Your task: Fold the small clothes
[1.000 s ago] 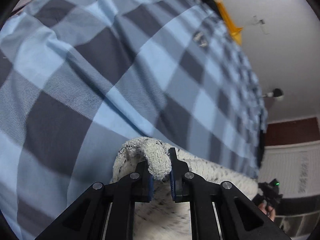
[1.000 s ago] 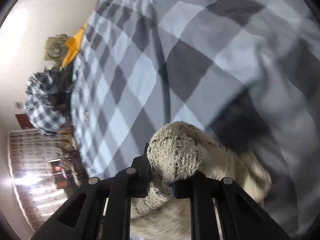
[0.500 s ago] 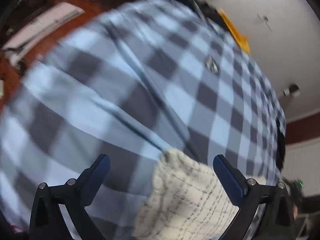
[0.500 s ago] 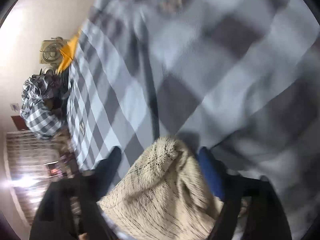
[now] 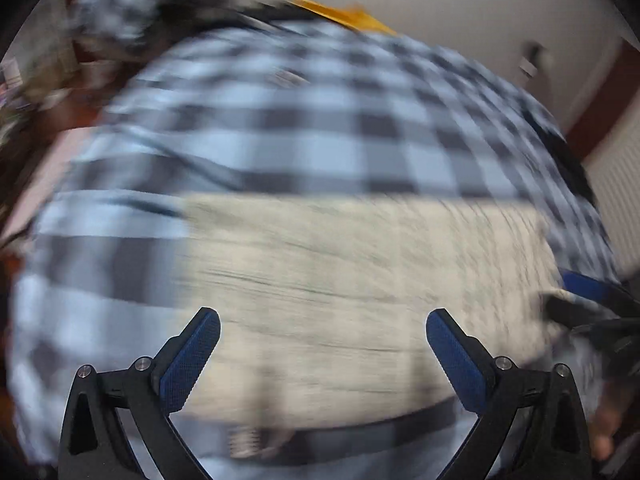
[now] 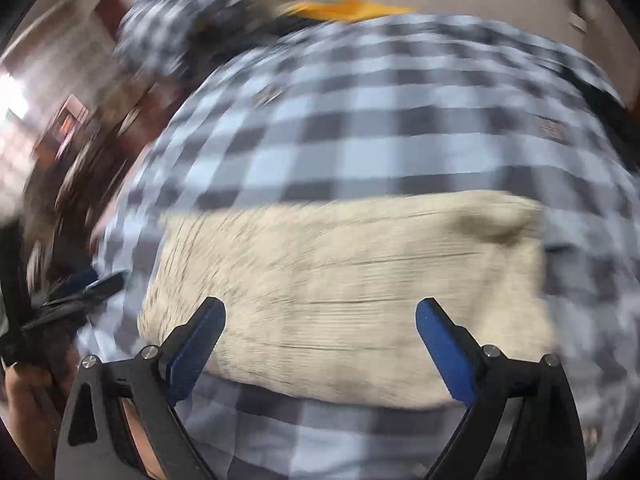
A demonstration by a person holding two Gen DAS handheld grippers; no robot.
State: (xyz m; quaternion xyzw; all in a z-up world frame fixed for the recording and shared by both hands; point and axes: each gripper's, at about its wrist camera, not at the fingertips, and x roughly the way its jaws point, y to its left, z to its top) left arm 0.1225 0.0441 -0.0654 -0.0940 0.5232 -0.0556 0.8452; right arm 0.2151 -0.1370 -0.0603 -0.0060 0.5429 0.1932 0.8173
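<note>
So both grippers are letting go and lifting off now: left gripper and right gripper spreading wide, pinching nothing. The cream knit garment is lying crosswise below both on the checked bedspread, equally near each.

Checked bedspread under pale wall (blurred).

My left gripper and right gripper both point steeply down, jaws just opened wide, nothing gripped.
</note>
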